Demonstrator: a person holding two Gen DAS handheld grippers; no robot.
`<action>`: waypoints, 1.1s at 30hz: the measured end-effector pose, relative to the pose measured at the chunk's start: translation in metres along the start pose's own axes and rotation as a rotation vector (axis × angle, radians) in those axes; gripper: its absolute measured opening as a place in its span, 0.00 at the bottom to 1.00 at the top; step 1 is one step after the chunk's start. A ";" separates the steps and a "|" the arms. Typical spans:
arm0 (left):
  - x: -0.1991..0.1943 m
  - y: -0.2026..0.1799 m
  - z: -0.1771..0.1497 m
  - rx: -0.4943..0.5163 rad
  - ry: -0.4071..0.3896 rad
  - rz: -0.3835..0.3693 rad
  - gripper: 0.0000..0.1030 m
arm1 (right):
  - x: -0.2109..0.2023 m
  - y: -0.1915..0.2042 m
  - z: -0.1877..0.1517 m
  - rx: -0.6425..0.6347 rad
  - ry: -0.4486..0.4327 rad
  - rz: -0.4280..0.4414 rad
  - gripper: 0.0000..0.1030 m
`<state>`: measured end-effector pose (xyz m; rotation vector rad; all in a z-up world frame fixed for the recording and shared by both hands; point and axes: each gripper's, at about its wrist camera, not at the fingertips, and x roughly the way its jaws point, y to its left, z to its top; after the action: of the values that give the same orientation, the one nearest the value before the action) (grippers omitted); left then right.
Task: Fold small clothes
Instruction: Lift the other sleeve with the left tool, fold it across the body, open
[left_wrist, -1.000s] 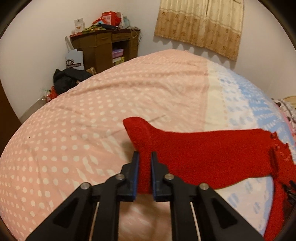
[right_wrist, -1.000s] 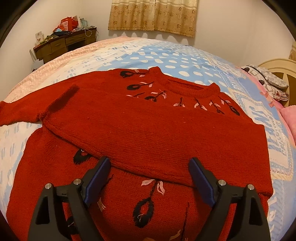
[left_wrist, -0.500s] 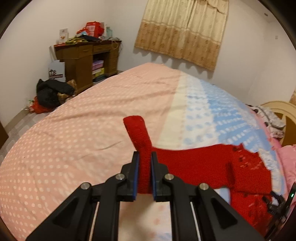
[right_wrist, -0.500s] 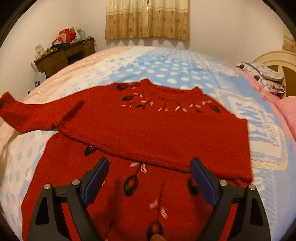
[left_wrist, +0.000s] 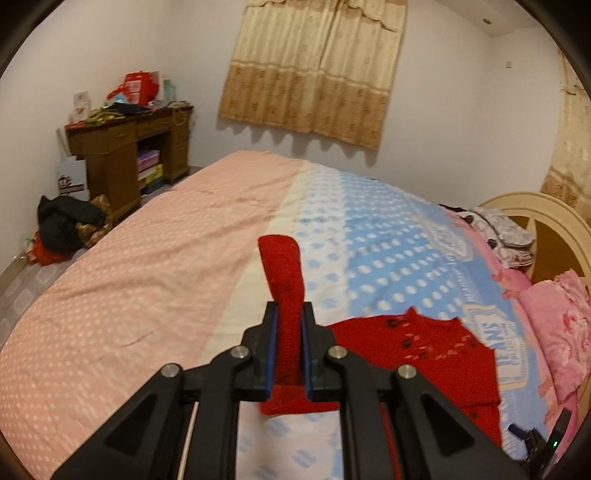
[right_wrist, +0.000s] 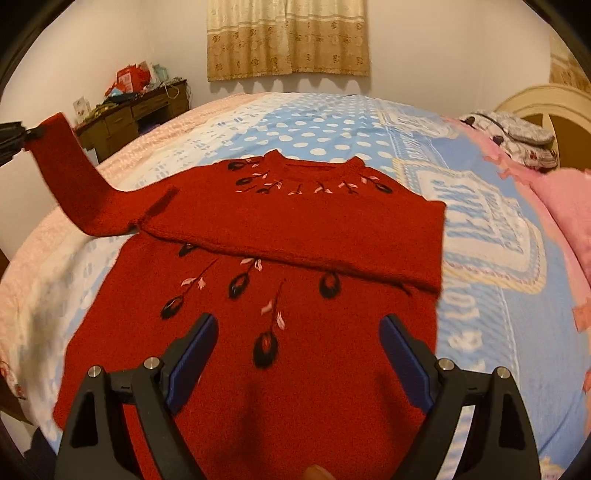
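Observation:
A red knitted sweater (right_wrist: 295, 325) with black and pink embroidery lies front-up on the bed. One sleeve (right_wrist: 303, 232) is folded across its chest. The other sleeve (right_wrist: 74, 177) is lifted off the bed at the left; its cuff (left_wrist: 282, 266) sticks up past the fingers. My left gripper (left_wrist: 289, 332) is shut on that sleeve, and the sweater's body (left_wrist: 413, 354) lies below it to the right. My right gripper (right_wrist: 297, 350) hangs open over the sweater's lower front, nothing between its fingers.
The bed (left_wrist: 147, 258) has a pink dotted cover on the left and a blue one (right_wrist: 480, 221) on the right. Pink pillows (left_wrist: 561, 325) and a cream headboard (left_wrist: 535, 210) lie at the right. A cluttered wooden desk (left_wrist: 122, 147) and dark clothes (left_wrist: 62, 221) on the floor stand beyond the left edge.
My left gripper has risen with the sleeve, lifting it off the bed and toward the sweater's body. The right gripper has drawn back and up, so more of the sweater shows.

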<state>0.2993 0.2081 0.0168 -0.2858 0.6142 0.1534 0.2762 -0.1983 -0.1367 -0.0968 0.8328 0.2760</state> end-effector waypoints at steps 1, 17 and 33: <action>0.001 -0.008 0.003 0.003 0.003 -0.014 0.11 | -0.005 -0.002 -0.002 0.006 -0.004 0.004 0.87; -0.007 -0.127 0.041 0.062 -0.062 -0.184 0.11 | -0.048 -0.017 -0.043 -0.001 -0.014 0.008 0.87; 0.015 -0.247 0.024 0.154 -0.016 -0.353 0.11 | -0.043 -0.025 -0.083 0.046 0.055 0.039 0.87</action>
<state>0.3801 -0.0180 0.0801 -0.2398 0.5472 -0.2305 0.1962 -0.2468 -0.1611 -0.0450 0.8955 0.2919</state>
